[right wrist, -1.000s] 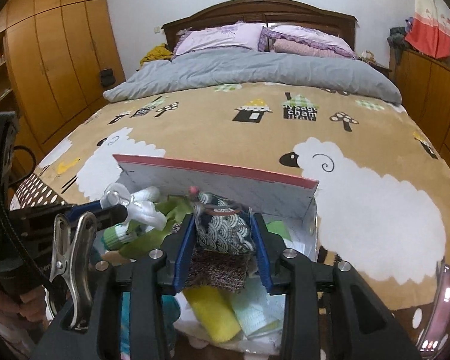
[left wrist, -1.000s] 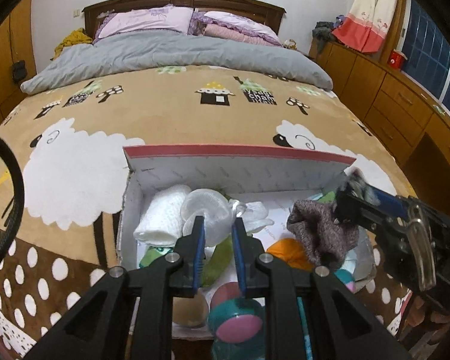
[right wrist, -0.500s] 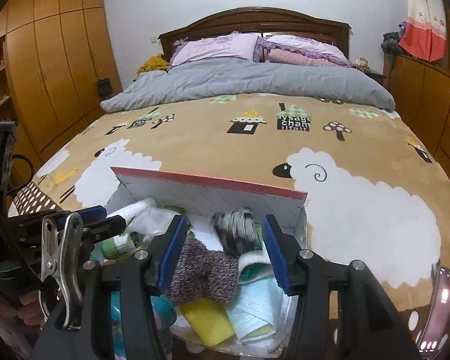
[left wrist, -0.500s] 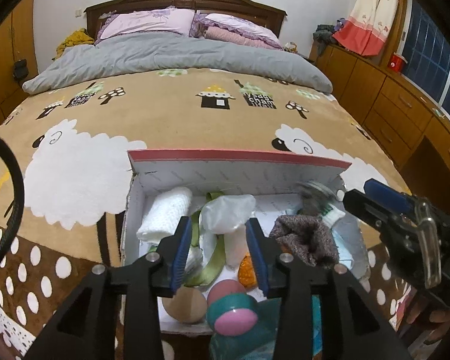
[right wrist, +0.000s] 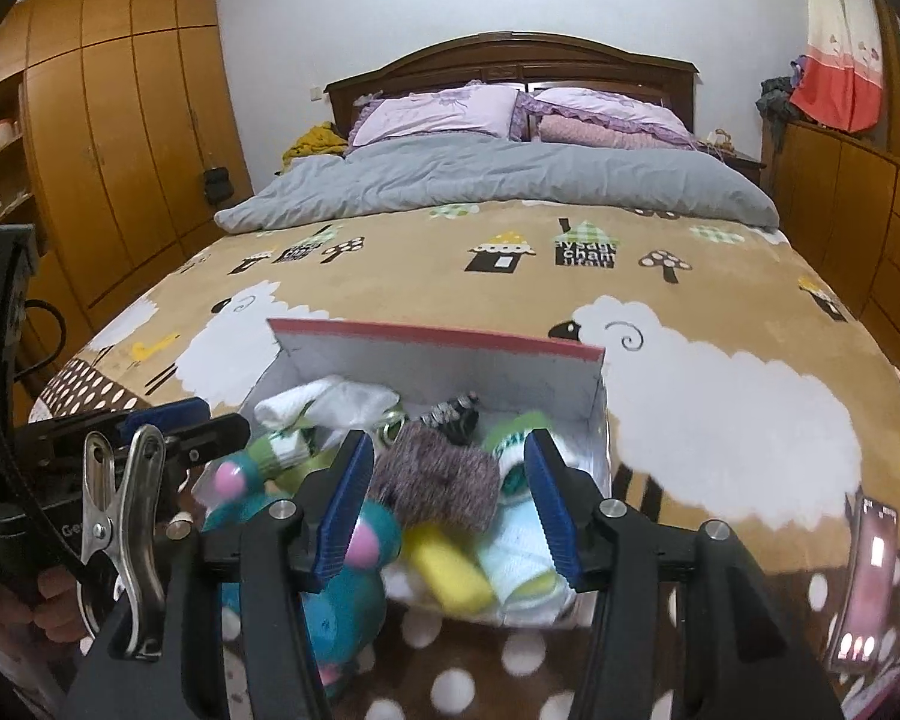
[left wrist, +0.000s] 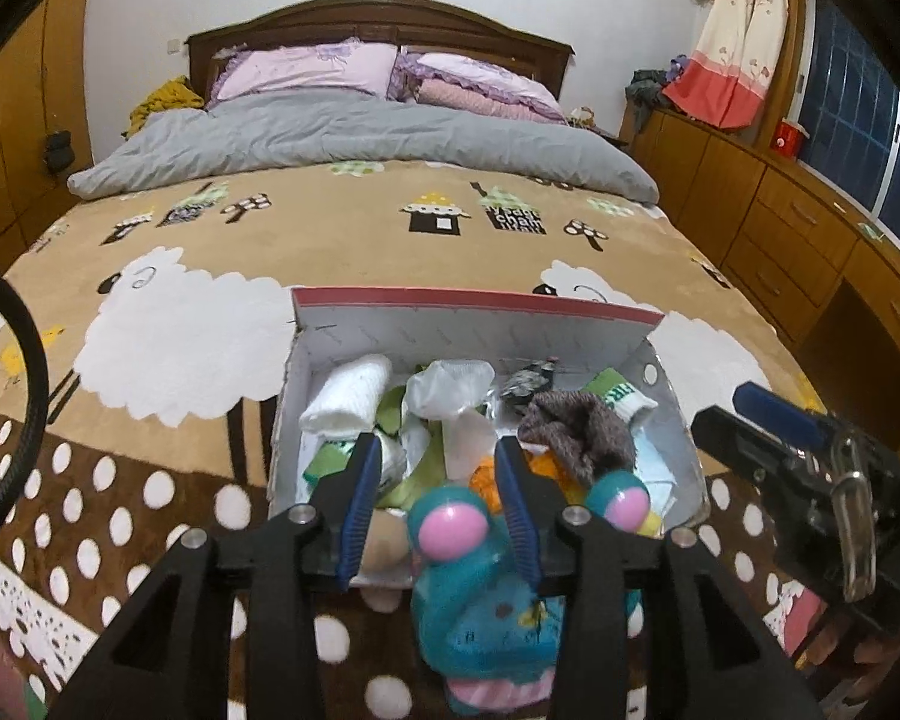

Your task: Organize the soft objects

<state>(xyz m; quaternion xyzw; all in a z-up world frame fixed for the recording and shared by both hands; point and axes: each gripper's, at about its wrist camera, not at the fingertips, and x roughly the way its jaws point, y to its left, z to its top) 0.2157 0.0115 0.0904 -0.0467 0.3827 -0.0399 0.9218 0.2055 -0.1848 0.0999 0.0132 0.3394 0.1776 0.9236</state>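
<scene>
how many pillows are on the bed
2, both lilac, at the headboard: one pillow on the left, a frilled pillow to its right with a pink cushion lying in front of it. The grey duvet may hide more.

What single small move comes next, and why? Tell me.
Probably lower the left tongs onto the teal plush toy: it lies on the blanket against the box's near edge, not inside with the socks, and both tongs are open, holding nothing.

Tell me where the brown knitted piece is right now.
The brown knitted piece lies inside the white box, right of centre, just before the patterned dark pouch and above the yellow roll.
</scene>
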